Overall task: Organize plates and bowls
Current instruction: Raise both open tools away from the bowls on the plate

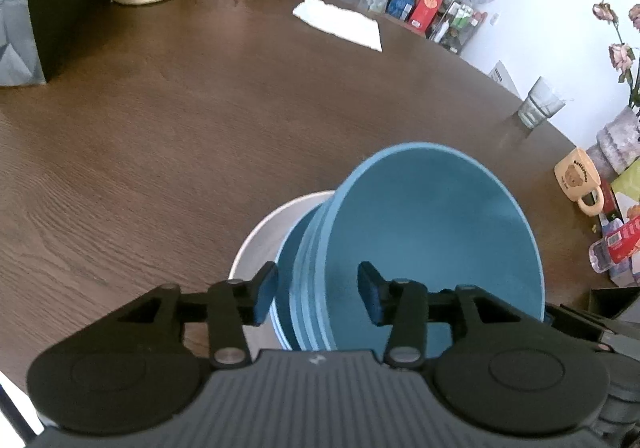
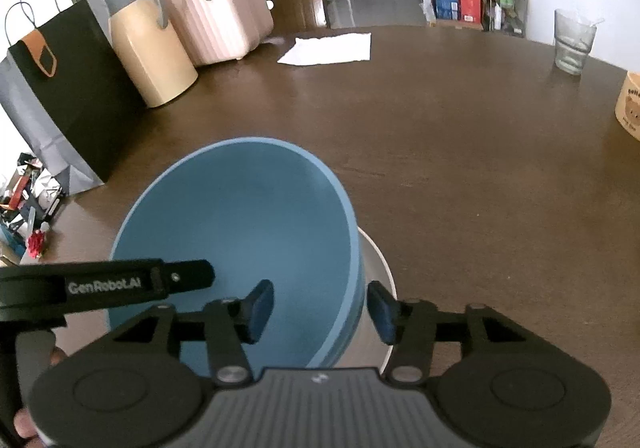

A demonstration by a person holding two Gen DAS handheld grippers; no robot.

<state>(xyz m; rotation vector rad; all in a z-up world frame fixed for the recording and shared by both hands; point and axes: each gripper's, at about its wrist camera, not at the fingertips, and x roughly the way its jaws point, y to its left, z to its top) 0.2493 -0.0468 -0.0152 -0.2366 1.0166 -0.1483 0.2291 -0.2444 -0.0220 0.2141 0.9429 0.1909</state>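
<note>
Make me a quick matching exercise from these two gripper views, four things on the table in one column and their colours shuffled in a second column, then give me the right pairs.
Things:
1. stacked bowls
2. plate under the stack
3. kettle
4. paper bag

Colours:
A. black
B. cream-yellow
C. blue
D. white

Pairs: 1-C, 2-D, 3-B, 4-A
</note>
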